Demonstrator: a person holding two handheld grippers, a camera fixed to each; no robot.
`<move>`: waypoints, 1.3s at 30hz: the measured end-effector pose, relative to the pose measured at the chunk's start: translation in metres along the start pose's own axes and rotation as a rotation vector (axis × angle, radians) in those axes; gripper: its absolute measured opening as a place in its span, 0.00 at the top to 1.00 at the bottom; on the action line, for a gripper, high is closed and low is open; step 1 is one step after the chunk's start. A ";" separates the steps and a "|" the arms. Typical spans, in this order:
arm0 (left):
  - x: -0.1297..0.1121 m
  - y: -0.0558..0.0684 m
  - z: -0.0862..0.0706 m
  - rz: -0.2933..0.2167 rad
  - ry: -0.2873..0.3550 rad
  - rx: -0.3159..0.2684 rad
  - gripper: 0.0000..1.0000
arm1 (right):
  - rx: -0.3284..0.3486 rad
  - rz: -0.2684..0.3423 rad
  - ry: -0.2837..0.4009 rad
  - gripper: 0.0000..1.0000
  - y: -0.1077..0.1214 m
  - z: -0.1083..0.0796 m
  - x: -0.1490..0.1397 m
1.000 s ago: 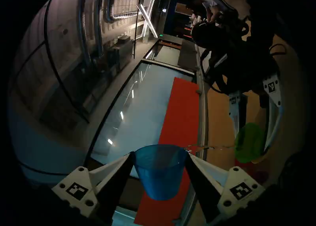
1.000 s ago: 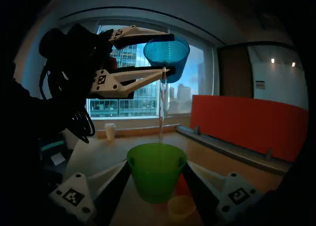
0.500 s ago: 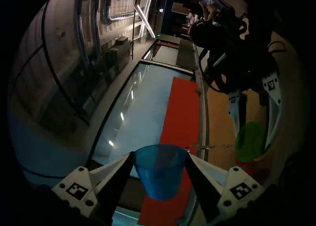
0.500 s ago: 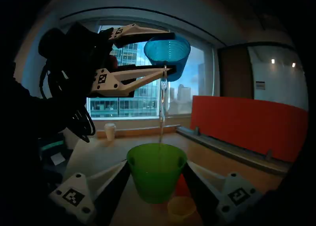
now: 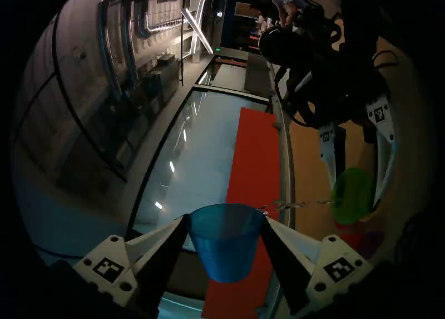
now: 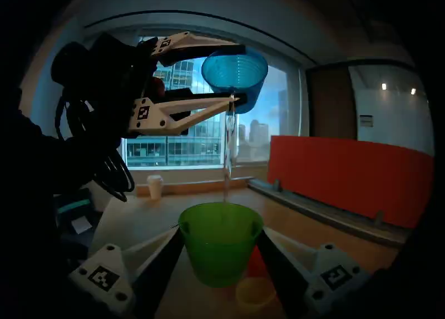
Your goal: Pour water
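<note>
Left gripper view: the left gripper (image 5: 225,223) pinches the translucent blue plastic cup (image 5: 225,252) between its fingers, a thin water stream (image 5: 300,204) running from its rim to the translucent green plastic cup (image 5: 353,195); right gripper view: the right gripper (image 6: 221,232) clamps the green cup upright, mouth up; the blue cup hangs above, tipped, long axis near level, mouth toward this camera.

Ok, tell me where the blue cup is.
Right gripper view, upper middle: blue cup, tipped in the left gripper, above the green cup.
</note>
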State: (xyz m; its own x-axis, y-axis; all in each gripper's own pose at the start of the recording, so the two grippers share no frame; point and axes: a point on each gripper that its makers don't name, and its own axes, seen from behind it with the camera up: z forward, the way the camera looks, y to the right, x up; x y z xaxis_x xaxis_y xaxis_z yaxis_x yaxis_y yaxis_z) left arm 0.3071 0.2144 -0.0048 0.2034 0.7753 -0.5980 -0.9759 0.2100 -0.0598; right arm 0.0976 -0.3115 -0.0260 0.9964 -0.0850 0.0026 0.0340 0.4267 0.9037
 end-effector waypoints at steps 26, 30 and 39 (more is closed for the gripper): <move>0.011 0.010 0.006 0.106 0.014 0.006 0.11 | -0.009 0.005 0.011 0.10 0.004 -0.003 0.000; 0.014 0.009 0.006 0.125 0.021 0.007 0.11 | -0.010 0.006 0.012 0.10 0.005 -0.003 -0.001; 0.017 0.002 0.006 0.180 0.025 0.012 0.11 | -0.015 0.011 0.015 0.11 0.007 -0.004 -0.003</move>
State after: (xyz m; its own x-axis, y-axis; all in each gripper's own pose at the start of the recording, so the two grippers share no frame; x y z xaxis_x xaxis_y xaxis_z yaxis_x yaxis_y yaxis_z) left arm 0.3089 0.2317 -0.0102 0.0233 0.7858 -0.6180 -0.9953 0.0762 0.0594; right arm 0.0952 -0.3047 -0.0216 0.9977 -0.0668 0.0056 0.0245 0.4411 0.8971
